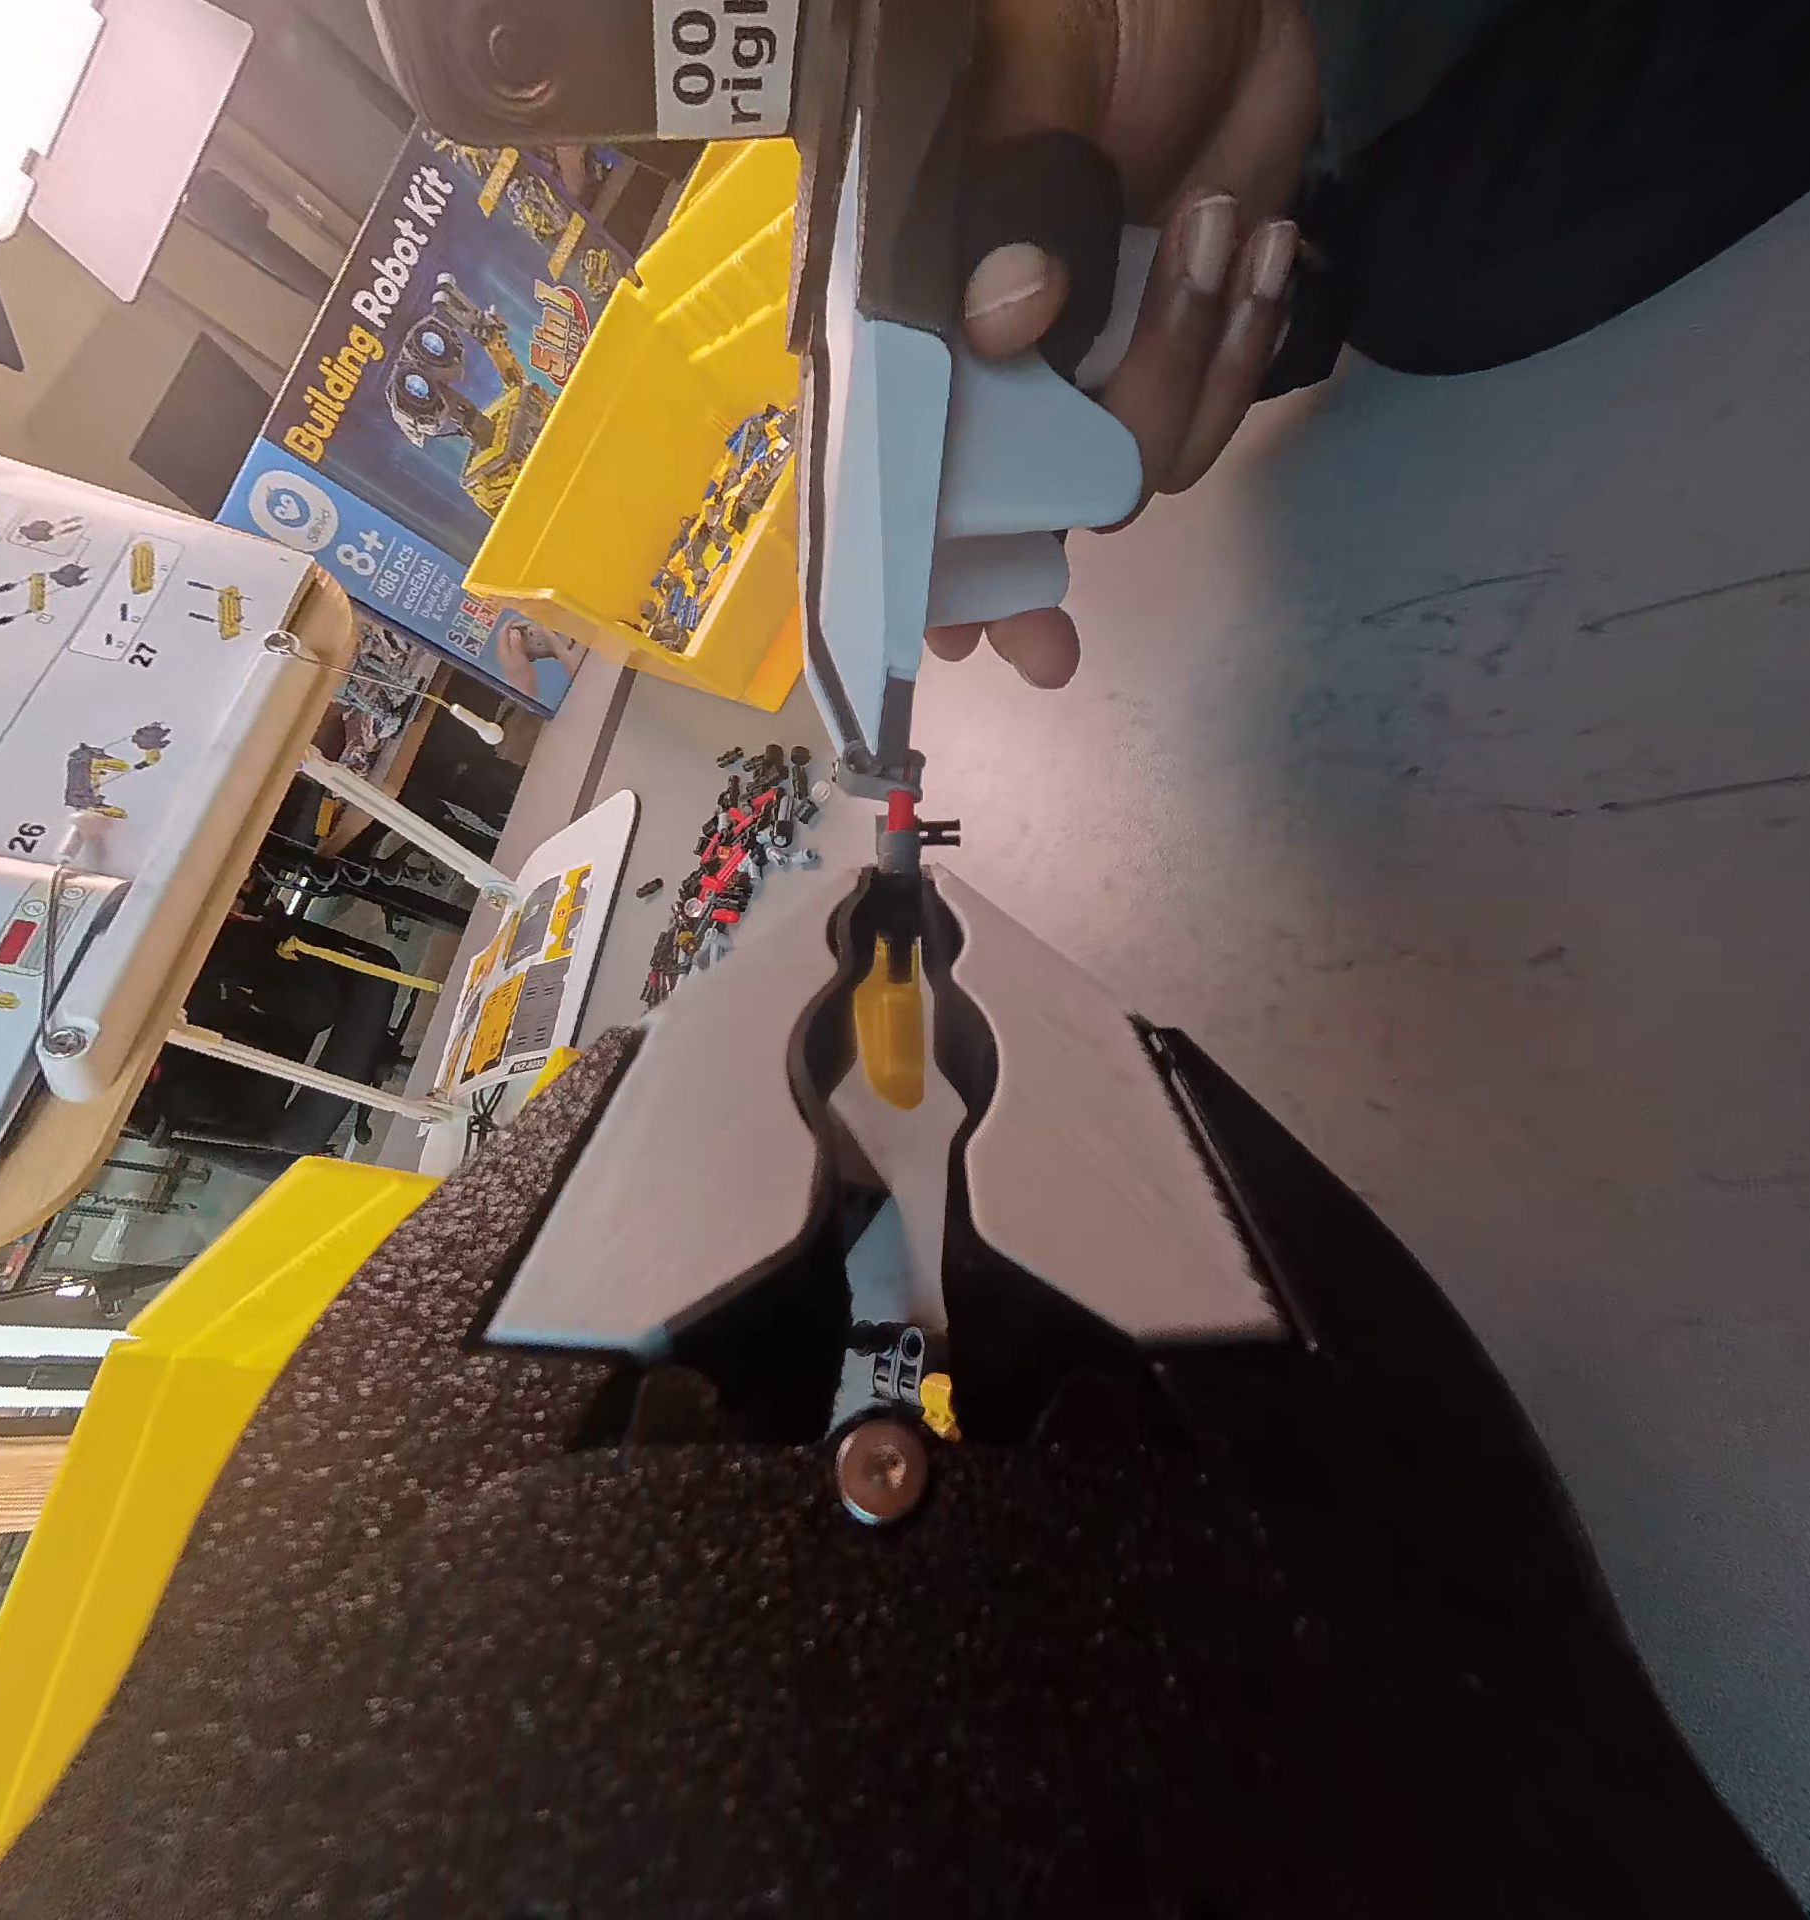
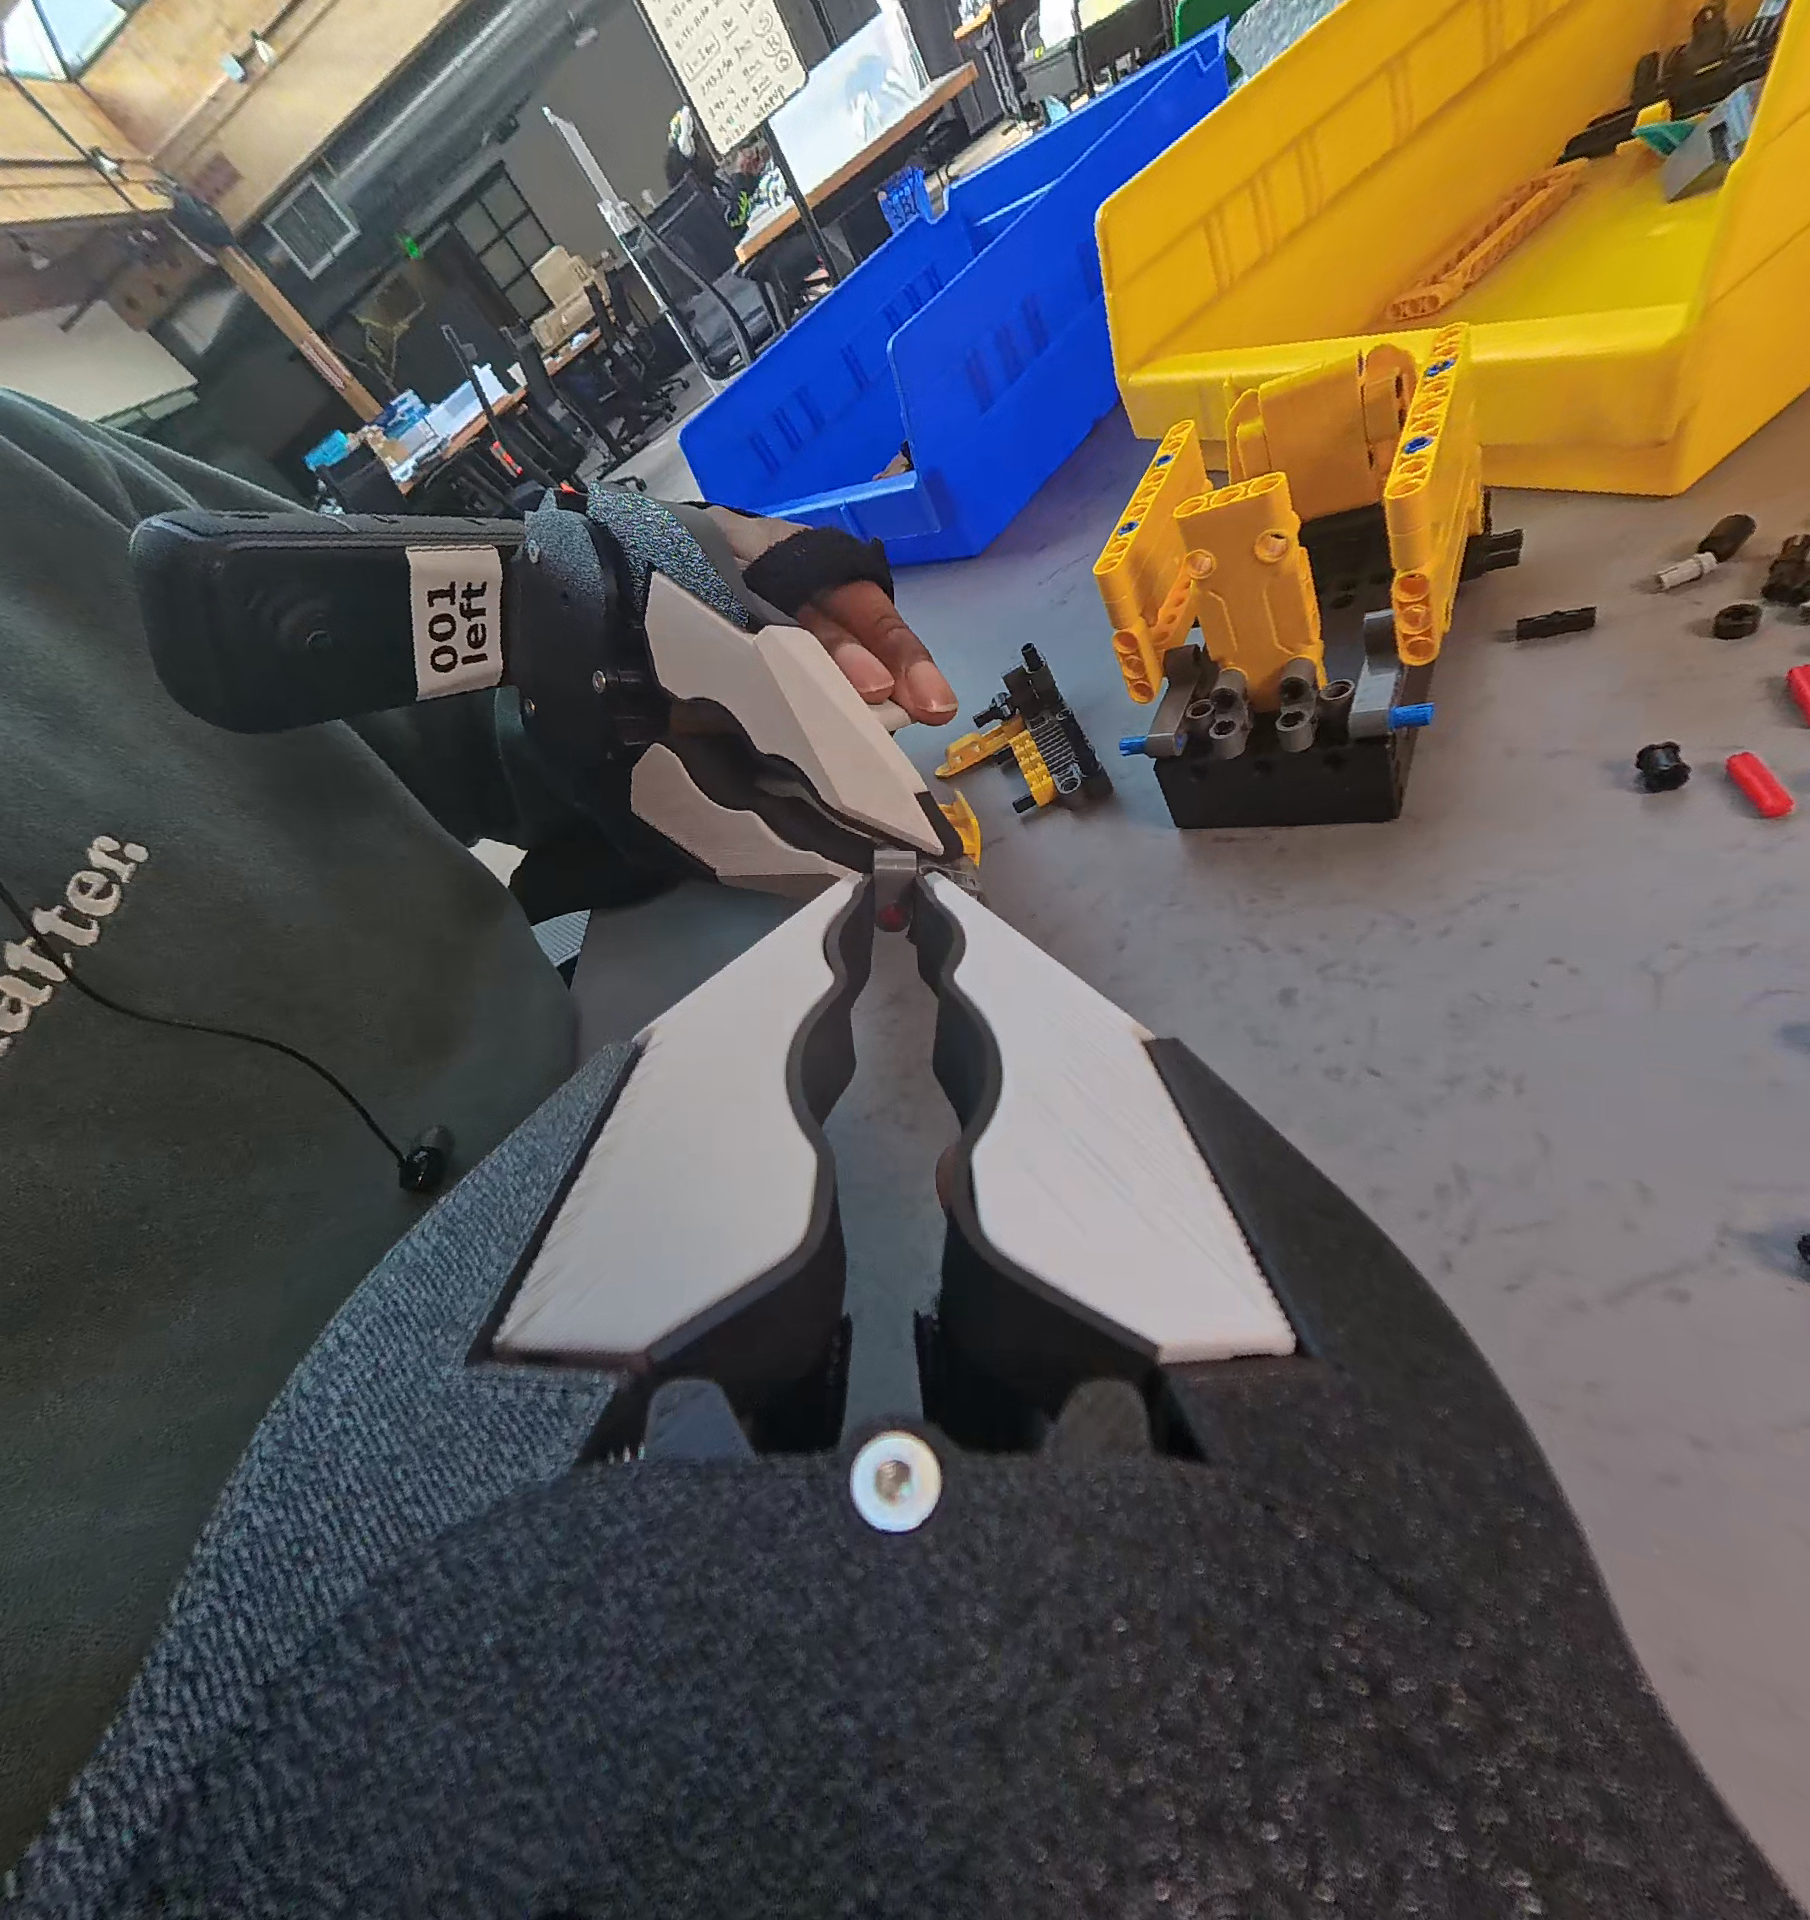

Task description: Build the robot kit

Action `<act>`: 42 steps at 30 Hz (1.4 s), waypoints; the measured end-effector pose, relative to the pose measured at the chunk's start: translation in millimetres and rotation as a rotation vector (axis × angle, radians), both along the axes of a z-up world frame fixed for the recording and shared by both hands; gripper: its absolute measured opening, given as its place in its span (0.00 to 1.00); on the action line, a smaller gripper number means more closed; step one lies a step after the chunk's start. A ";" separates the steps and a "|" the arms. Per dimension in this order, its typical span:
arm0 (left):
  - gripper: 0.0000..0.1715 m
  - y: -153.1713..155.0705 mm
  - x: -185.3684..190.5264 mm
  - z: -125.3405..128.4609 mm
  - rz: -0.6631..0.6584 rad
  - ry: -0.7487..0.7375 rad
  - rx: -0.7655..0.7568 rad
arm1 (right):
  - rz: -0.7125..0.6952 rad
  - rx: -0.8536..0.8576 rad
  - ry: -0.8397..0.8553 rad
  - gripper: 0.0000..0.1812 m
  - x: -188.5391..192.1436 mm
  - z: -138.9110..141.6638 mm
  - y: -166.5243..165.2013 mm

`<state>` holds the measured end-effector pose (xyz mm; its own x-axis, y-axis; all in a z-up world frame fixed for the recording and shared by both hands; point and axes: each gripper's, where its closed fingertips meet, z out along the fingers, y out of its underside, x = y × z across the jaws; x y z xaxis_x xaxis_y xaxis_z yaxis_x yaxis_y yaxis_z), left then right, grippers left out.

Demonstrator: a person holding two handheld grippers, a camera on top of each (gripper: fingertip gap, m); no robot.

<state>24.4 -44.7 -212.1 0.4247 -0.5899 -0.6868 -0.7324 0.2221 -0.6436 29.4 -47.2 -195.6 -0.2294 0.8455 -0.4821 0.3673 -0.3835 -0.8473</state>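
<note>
Your left gripper (image 1: pixel 896 871) jaws clench a yellow-and-grey subassembly (image 1: pixel 888 1023), your right gripper (image 2: pixel 896 881) jaws pinch a grey connector (image 2: pixel 896 869); mating step, needing the red axle (image 1: pixel 901 805) lined up squarely.

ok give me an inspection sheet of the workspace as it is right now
surface: grey table, scuffed.
job's things: left claw shut on a yellow and grey piece with a red pin; right claw shut on a small grey connector at that pin.
clutter: half-built yellow model on a black base, loose pins, yellow bins, blue bins, kit box, instruction sheets.
grippers: both shut, tips meeting.
cables: thin black cord on the person's top.
surroundings: open workshop with desks and chairs.
</note>
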 end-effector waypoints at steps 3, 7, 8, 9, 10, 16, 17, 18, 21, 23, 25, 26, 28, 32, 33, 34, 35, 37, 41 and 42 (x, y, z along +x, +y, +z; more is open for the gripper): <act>0.04 0.0 0.1 -1.0 0.005 0.027 0.017 | 0.000 0.001 -0.008 0.03 0.0 -0.9 -0.2; 0.04 0.0 1.9 -4.3 0.010 0.055 0.022 | -0.010 -0.006 -0.009 0.03 -2.3 -0.7 -0.4; 0.04 0.7 1.4 -3.5 0.018 0.052 0.025 | -0.016 -0.006 -0.007 0.03 -2.8 0.1 0.2; 0.04 1.6 0.5 -2.2 0.027 0.038 0.020 | -0.024 -0.008 -0.005 0.03 -3.0 0.8 1.4; 0.04 2.5 -0.3 -0.9 0.034 0.016 0.006 | -0.030 -0.016 -0.004 0.03 -2.9 1.5 2.7; 0.04 8.2 -7.6 16.2 0.073 -0.101 0.002 | -0.065 -0.093 0.044 0.03 -9.0 9.5 3.6; 0.04 8.0 -8.2 19.1 0.071 -0.118 0.003 | -0.066 -0.125 0.063 0.03 -9.7 13.7 3.6; 0.04 7.8 -8.5 20.2 0.070 -0.133 -0.005 | -0.067 -0.160 0.079 0.03 -10.2 17.6 3.9; 0.04 7.6 -9.2 19.3 0.070 -0.120 0.005 | -0.070 -0.211 0.103 0.03 -9.8 23.3 5.4; 0.04 6.8 -7.7 19.3 0.064 -0.119 0.006 | -0.084 -0.203 0.098 0.03 -9.8 22.3 7.6; 0.04 6.3 -7.2 19.6 0.060 -0.115 0.010 | -0.084 -0.206 0.094 0.03 -9.4 21.7 7.7; 0.04 6.1 -7.2 19.2 0.060 -0.113 0.009 | -0.086 -0.203 0.087 0.03 -9.4 20.4 7.9; 0.04 6.0 -7.1 17.7 0.059 -0.106 0.008 | -0.082 -0.193 0.076 0.03 -9.3 18.7 7.2; 0.04 5.6 -6.3 14.4 0.056 -0.082 0.006 | -0.080 -0.179 0.055 0.03 -8.9 15.5 6.3; 0.04 5.3 -6.0 13.5 0.055 -0.074 0.010 | -0.077 -0.172 0.048 0.03 -8.7 14.5 5.8; 0.04 4.9 -5.6 13.1 0.054 -0.068 0.012 | -0.075 -0.170 0.045 0.03 -8.4 14.2 5.5; 0.04 5.1 -5.5 13.3 0.057 -0.070 0.010 | -0.078 -0.172 0.048 0.03 -8.4 14.3 5.8; 0.04 6.0 -6.2 13.3 0.064 -0.086 -0.008 | -0.089 -0.174 0.051 0.03 -9.3 14.5 6.9; 0.03 7.2 -7.3 13.1 0.083 -0.099 -0.032 | -0.102 -0.183 0.058 0.03 -10.7 15.0 7.6; 0.03 7.8 -7.8 13.4 0.092 -0.105 -0.041 | -0.107 -0.190 0.062 0.03 -11.1 15.4 8.2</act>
<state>16.7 -36.9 -198.7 0.5467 -0.5720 -0.6116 -0.6763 0.1290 -0.7252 18.3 -39.0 -180.2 -0.1775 0.7622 -0.6225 0.2653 -0.5720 -0.7762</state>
